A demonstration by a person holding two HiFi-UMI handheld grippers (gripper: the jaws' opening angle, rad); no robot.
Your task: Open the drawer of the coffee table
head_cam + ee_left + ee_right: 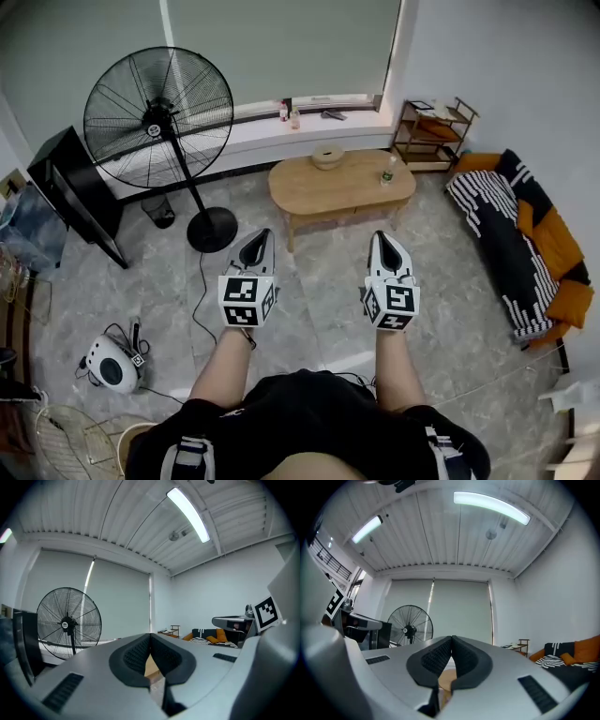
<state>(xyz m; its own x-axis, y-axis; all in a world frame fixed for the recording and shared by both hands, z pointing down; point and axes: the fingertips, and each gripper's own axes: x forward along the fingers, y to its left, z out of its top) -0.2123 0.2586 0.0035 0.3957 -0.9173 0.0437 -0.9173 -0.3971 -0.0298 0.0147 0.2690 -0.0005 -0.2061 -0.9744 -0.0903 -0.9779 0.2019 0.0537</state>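
Observation:
A light wooden oval coffee table (328,187) stands across the room ahead of me, with a round bowl (327,157) and a small bottle (387,174) on top. Its drawer front is not discernible from here. My left gripper (262,233) and right gripper (382,237) are held level side by side, well short of the table, both shut with nothing between the jaws. In the left gripper view the shut left gripper (150,637) frames a sliver of the table (151,667). The right gripper view shows the shut right gripper (452,639) over the table (445,680).
A tall black standing fan (159,117) stands left of the table, its cable trailing on the marble floor. A dark cabinet (75,192) is at far left, a small wooden shelf (433,131) at back right, a striped and orange sofa (525,239) along the right wall. A white device (111,364) lies near my left.

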